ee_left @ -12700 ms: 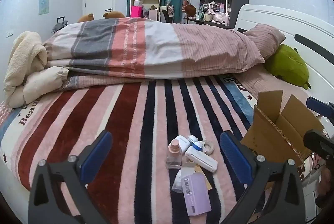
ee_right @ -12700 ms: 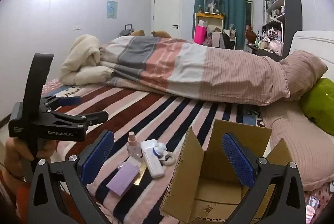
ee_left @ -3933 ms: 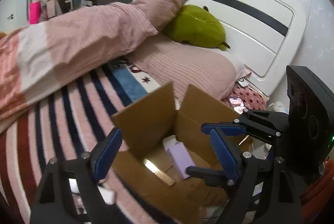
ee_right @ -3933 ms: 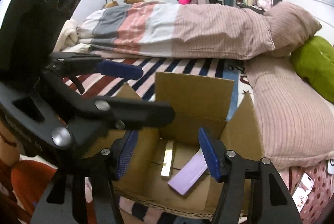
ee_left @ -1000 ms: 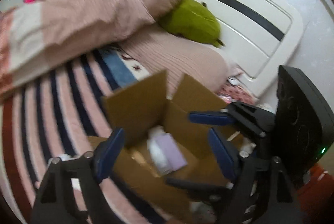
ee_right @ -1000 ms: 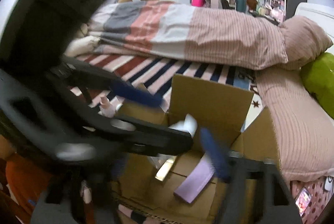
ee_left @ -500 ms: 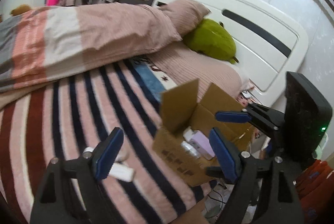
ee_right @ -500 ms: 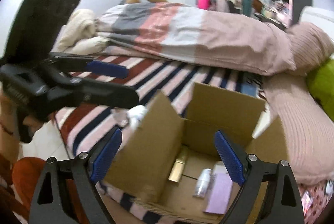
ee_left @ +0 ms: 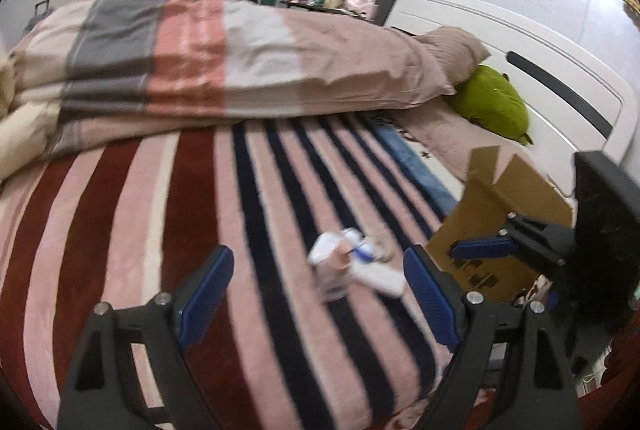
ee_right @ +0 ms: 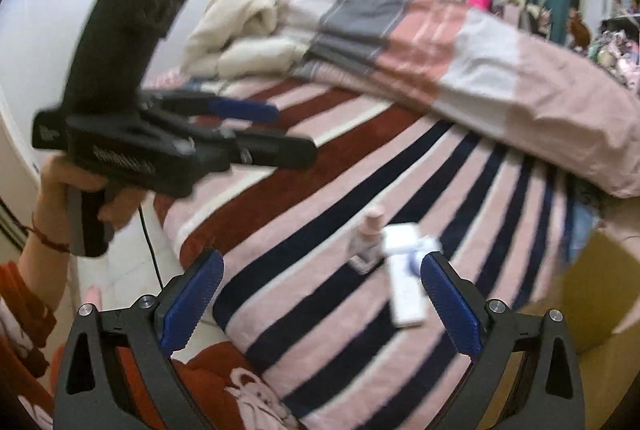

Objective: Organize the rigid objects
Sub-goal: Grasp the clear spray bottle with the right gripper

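Both grippers hang over the striped blanket (ee_left: 132,213), nothing between the jaws of either. Left gripper (ee_left: 316,294): blue pads well apart, empty, pointing down at the small cluster of toiletries left on the blanket. Right gripper (ee_right: 318,302): jaws opening, already wide, also empty; the pads touch nothing. Landmark = cardboard box (ee_left: 496,226): it sits at the blanket's edge near the headboard (ee_left: 560,77), flaps up; contents can't be told from either view. Remaining items lie just beside the box, on its side away from the headboard: a clear bottle with a pink cap (ee_right: 370,234), upright; a long white flat case (ee_right: 404,278) lying on the blanket and touching or nearly touching the bottle; a small white-and-blue item (ee_left: 360,250) next to them, too blurred to name. In the left wrist view the right gripper's blue finger (ee_left: 480,248) shows in front of the box's side. In the right wrist view the left gripper's body is held in a hand (ee_right: 76,189) with a red cord on the wrist, well away from the box. Folded duvet (ee_left: 224,57) lies across the bed beyond the box, green plush (ee_left: 492,105) at the headboard end. Both frames carry motion blur.
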The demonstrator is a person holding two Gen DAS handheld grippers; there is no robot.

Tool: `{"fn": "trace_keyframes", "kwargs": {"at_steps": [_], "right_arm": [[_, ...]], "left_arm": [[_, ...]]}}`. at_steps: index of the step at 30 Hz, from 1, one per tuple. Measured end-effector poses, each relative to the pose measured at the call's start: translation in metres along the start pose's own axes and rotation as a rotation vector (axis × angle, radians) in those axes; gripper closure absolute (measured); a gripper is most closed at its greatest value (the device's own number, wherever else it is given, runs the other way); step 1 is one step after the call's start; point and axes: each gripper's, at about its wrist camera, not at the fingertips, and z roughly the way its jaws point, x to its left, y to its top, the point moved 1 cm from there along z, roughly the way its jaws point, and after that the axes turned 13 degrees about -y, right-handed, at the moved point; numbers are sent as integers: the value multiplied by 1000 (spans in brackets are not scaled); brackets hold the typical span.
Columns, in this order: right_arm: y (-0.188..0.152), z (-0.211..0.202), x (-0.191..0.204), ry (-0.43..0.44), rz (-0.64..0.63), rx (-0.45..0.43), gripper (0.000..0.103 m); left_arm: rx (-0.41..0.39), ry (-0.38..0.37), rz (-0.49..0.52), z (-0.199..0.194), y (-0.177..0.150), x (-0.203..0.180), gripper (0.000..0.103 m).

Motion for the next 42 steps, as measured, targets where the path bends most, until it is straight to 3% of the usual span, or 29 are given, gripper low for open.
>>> {"fn": "trace_keyframes", "kwargs": {"at_steps": [3,7,12,14,20,25,29,38,42], "right_arm": [[-9,41,5,1,17,66,6],[-19,88,-3,-69,65,135,33],[-17,134,-15,-92,124,162,44],[-14,143,-15,-95,119,154,68],[-5,135,-8,-103,42,179,68],[2,123,7,-33,-75,292,68],[-5,137,25,-28,-141,344,67],[-8,160,13,5,-4,262,68],[-8,150,13,-8,0,215,68]], "left_arm": [[5,-1,-29,1,-16,24,18],[29,13,-61,11,-31,48,18],[34,-11,-96,17,-40,66,18],[39,-11,-100,20,-41,69,18],[35,-35,-118,22,-43,72,18],[22,-51,-109,17,-41,66,18],[19,-50,-108,15,-42,66,18],[49,-30,-139,21,-49,78,18],[44,-81,-137,24,-45,66,18]]}}
